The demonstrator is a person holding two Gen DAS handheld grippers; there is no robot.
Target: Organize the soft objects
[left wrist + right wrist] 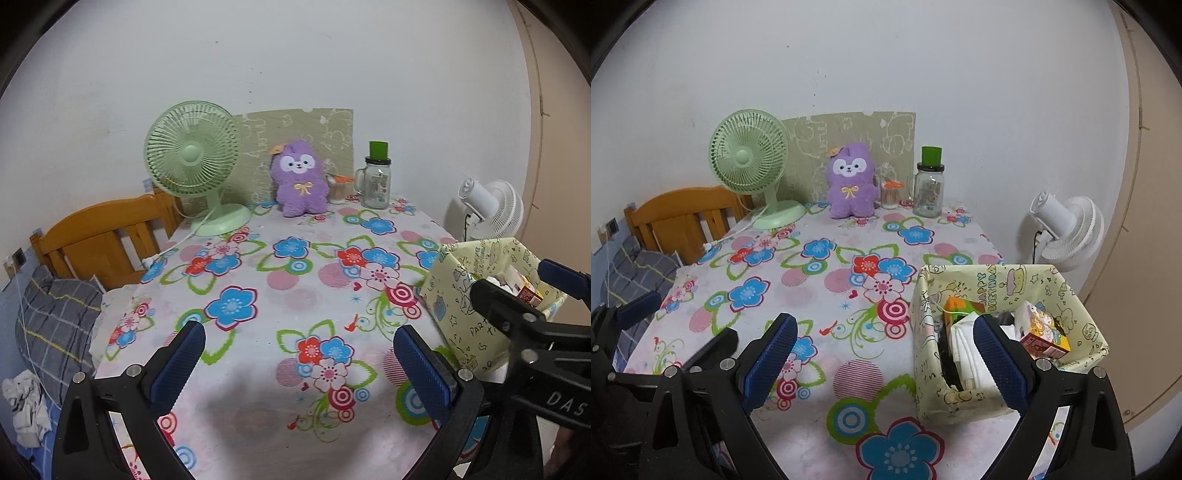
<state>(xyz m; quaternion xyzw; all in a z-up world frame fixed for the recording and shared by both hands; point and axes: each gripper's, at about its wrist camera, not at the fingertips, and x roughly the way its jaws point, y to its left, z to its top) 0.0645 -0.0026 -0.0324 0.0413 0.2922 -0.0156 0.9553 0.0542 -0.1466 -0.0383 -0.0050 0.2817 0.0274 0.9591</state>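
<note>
Floral cloth covers the table (295, 266) we work over, with a plain white wall behind it. Going left to right in the left wrist view: a wooden bed frame (99, 240) at 9 o'clock, a green fan (192, 162) at 11 o'clock, the purple plush toy (301, 177) at 12 o'clock, a glass jar (376, 181) with a green lid just right of it, a white fan (491, 210) at 2 o'clock, and the yellow patterned box (458, 295) at 3 o'clock.

We hold our left gripper (295, 365) spread wide and empty over the near edge of the cloth. Our right gripper (886, 362) is likewise spread and holds nothing; its right finger hangs in front of the box (997, 295), which already contains folded white cloth and a small carton.

The plush toy (851, 182) sits upright against the back board at the far edge of the table, its long axis vertical, facing us. It lies well apart from both grippers, straight ahead at 12 o'clock from the left one and nearer 11 o'clock from the right.

We judge the left gripper better lined up for the reach, while the right one sits nearer the box. No soft object is yet gripped, so we take the task to be at its start.
</note>
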